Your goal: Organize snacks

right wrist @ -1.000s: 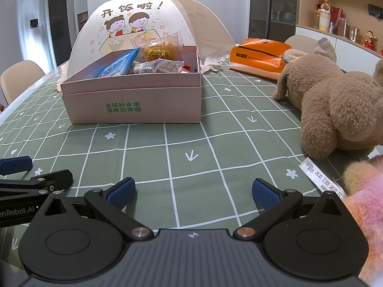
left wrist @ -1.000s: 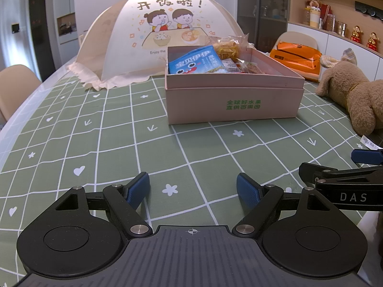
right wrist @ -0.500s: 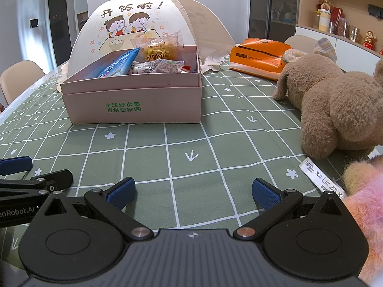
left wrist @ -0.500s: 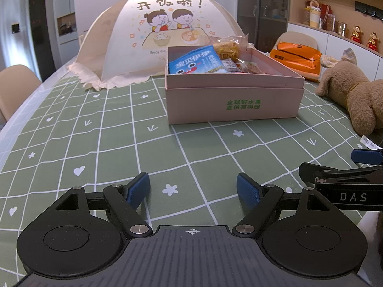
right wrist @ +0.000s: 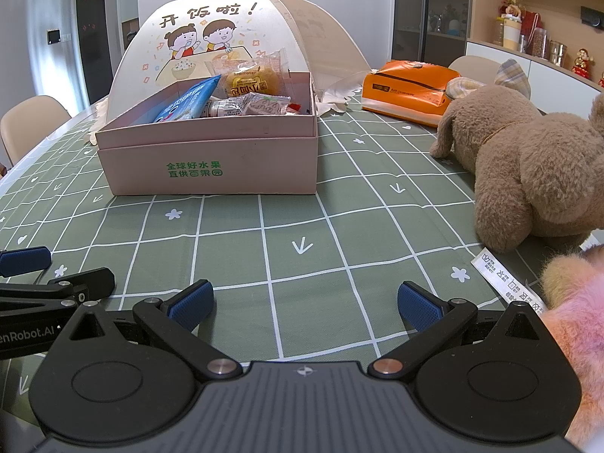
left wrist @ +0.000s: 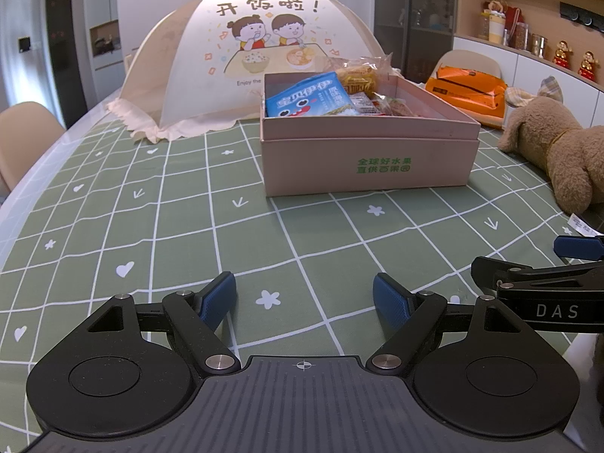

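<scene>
A pink cardboard box (left wrist: pixel 366 166) (right wrist: pixel 211 166) stands on the green checked tablecloth, well ahead of both grippers. Inside lie a blue snack bag (left wrist: pixel 309 100) (right wrist: pixel 185 105), a yellow wrapped bun (right wrist: pixel 251 81) (left wrist: pixel 356 77) and several small clear packets (right wrist: pixel 260 105). My left gripper (left wrist: pixel 304 300) hovers low near the table's front, open and holding nothing. My right gripper (right wrist: pixel 305 300) sits beside it to the right, also open and empty. Each gripper shows at the edge of the other's view.
A mesh food cover (left wrist: pixel 264 49) (right wrist: pixel 211 37) with cartoon children stands behind the box. An orange tissue pack (right wrist: pixel 407 88) (left wrist: pixel 468 90) lies at the back right. A brown plush dog (right wrist: pixel 528 162) (left wrist: pixel 558 147) and a pink plush toy (right wrist: pixel 573 324) crowd the right side. Beige chairs (left wrist: pixel 22 136) stand at the left.
</scene>
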{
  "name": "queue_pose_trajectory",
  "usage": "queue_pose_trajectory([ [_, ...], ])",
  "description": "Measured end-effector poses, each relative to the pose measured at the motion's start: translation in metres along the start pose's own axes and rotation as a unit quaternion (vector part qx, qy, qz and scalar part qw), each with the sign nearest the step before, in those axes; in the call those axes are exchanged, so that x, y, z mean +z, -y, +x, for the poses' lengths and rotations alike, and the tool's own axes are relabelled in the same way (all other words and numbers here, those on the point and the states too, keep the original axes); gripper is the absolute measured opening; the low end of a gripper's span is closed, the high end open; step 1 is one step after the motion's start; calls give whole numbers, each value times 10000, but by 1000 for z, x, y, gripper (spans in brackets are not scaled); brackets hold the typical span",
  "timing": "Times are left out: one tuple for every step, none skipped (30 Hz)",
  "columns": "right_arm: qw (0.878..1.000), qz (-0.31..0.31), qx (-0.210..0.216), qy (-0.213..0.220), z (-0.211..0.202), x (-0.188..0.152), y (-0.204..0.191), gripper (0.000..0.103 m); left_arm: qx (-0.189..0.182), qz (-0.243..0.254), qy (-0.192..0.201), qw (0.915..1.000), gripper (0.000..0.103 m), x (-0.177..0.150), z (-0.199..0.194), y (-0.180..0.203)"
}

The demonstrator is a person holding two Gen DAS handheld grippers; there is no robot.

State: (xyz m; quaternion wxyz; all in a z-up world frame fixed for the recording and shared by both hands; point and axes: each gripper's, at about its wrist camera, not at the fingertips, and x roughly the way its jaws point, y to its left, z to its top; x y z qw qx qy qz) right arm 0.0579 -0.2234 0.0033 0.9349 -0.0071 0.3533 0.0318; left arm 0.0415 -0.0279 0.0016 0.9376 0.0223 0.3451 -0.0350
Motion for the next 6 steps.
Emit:
queue_pose_trajectory([
  [10000,0,0,0,0,1,0,103,1,0,0,10000,85,0,0,0],
  [10000,0,0,0,0,0,0,103,2,2,0,10000,85,0,0,0],
  [10000,0,0,0,0,0,0,103,3,2,1,10000,85,0,0,0],
  [10000,0,0,0,0,0,0,103,2,-1,2,10000,85,0,0,0],
  [10000,1,0,0,0,0,0,103,1,-3,1,10000,85,0,0,0],
  [10000,1,0,0,0,0,0,103,3,-2,1,10000,85,0,0,0],
])
